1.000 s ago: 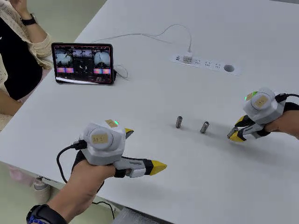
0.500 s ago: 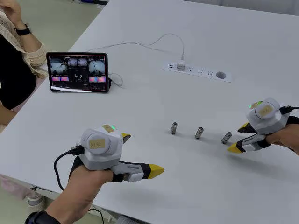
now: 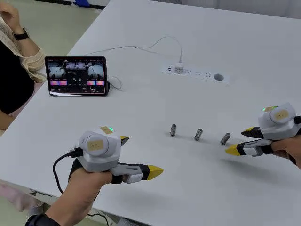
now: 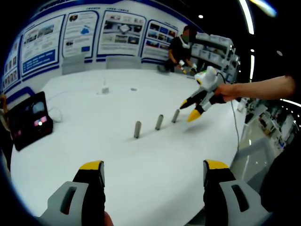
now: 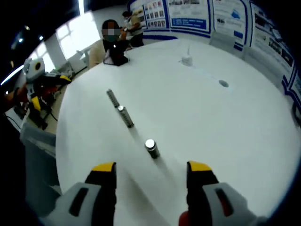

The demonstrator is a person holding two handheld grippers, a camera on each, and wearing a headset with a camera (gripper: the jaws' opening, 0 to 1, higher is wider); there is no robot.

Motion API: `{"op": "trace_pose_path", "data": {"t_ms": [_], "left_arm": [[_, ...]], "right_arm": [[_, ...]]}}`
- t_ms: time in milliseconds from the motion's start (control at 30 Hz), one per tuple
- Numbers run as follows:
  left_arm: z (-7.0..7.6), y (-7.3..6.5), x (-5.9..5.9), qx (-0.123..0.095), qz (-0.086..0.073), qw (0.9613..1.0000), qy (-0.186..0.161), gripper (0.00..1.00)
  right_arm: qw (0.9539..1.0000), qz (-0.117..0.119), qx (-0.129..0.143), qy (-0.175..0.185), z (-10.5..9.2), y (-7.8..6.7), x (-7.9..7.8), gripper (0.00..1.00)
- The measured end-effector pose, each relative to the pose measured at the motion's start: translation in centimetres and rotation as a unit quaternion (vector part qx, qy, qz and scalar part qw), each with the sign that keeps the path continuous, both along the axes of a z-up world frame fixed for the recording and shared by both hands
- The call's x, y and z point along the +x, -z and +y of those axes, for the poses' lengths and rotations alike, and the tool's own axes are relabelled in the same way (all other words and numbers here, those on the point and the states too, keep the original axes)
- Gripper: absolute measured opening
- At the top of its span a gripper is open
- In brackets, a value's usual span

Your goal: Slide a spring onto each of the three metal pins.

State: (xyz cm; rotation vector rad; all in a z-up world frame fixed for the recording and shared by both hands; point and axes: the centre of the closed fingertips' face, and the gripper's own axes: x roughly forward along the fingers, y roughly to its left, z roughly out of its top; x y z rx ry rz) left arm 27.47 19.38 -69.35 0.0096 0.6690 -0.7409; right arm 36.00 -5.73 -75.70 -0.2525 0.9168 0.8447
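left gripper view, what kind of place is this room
Probably an exhibition or demo room in a lab, not a home. Blue-and-white printed poster panels line the wall, pale storage shelves stand at the back, and a black tablet showing camera feeds is propped on the large white table.

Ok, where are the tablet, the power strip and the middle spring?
tablet (image 3: 76, 75), head view, middle of screen.
power strip (image 3: 200, 74), head view, white top.
middle spring (image 3: 198, 134), head view, its coils.

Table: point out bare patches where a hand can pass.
Bare: between tablet and the pins; also near table edge between left gripper and right gripper. Crowded: the pin row beside the right gripper.
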Motion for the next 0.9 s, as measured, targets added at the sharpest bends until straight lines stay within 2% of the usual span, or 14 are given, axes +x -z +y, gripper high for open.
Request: {"op": "trace_pose_path", "data": {"t_ms": [167, 600, 700, 833, 900], "left_arm": [[0.2, 0.0, 0.4, 0.001, -0.003, 1.0000, 0.000, 0.87], [-0.2, -0.2, 1.4, 0.002, -0.007, 0.9999, 0.009, 0.90], [-0.1, -0.5, 1.7, -0.004, -0.009, 0.9999, 0.007, 0.90], [-0.3, -0.9, 2.0, -0.015, -0.008, 0.9998, 0.008, 0.93], [-0.3, -0.9, 2.2, -0.015, -0.009, 0.9998, 0.008, 0.93]], "right_arm": [[0.9986, -0.004, 0.039, 0.036, 0.2, -0.8, -0.3, 0.64], [0.9959, -0.018, 0.062, 0.063, 0.9, -1.7, -1.9, 0.74], [0.9955, -0.024, 0.065, 0.064, 1.1, -2.1, -2.1, 0.76], [0.9919, -0.031, 0.092, 0.082, 1.6, -2.9, -2.3, 0.78], [0.9909, -0.034, 0.096, 0.088, 1.7, -3.0, -2.5, 0.79]]}}
